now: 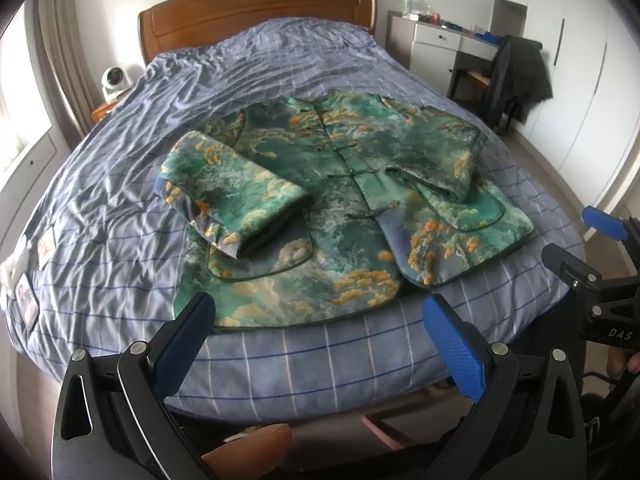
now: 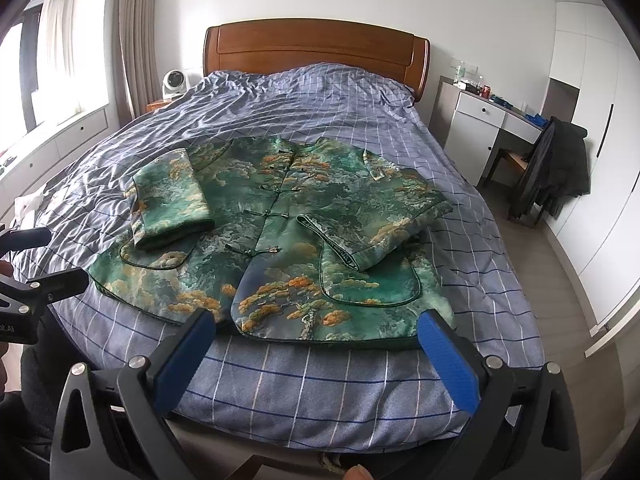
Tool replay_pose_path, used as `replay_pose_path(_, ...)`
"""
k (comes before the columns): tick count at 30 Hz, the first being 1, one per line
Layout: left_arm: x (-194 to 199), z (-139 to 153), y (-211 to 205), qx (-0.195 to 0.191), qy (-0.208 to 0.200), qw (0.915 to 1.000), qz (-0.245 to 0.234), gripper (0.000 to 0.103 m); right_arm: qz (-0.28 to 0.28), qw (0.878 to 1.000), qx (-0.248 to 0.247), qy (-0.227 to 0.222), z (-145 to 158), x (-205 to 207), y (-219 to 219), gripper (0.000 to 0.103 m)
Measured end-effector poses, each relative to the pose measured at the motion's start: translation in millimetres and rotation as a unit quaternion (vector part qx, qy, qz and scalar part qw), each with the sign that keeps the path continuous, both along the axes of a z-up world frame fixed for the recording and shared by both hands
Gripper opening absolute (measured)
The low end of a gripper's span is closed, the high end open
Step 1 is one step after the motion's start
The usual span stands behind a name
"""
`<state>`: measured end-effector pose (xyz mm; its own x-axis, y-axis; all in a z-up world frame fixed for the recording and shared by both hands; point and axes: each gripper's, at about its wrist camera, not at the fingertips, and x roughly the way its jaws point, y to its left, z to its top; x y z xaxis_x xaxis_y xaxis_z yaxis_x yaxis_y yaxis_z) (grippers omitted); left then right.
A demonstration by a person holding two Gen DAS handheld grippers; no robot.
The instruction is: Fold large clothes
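Green jacket (image 1: 340, 208) near bed (image 1: 120, 160) edge (tongs (image 1: 320, 320) agape).

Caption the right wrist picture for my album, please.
Open right claw hovers before a green jacket, sleeves folded in, on a checked bed.

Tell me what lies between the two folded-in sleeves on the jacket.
Between the left sleeve and the right sleeve lies the jacket front, with its row of knot buttons down the middle. Both wrist views show it.
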<state>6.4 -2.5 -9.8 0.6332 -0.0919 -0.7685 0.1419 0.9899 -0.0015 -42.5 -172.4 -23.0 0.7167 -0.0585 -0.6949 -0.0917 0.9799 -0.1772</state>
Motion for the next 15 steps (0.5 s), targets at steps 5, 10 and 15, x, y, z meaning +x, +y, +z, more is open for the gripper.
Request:
replay_pose_path(5,0.3,0.4,0.1,0.000,-0.001,1.0000,0.000,0.103,0.001,1.000,0.000,0.003,0.8,1.1,0.9,0.103)
replay_pose_path(10,0.1,-0.2,1.8,0.002,-0.004,1.0000,-0.001,0.103,0.000,1.000,0.001,0.002,0.7,0.9,1.9,0.103)
replay_pose_path(15,0.5,0.2,1.9,0.002,-0.004,1.0000,0.000,0.103,0.001,1.000,0.001,0.003,1.1,1.0,1.7,0.103)
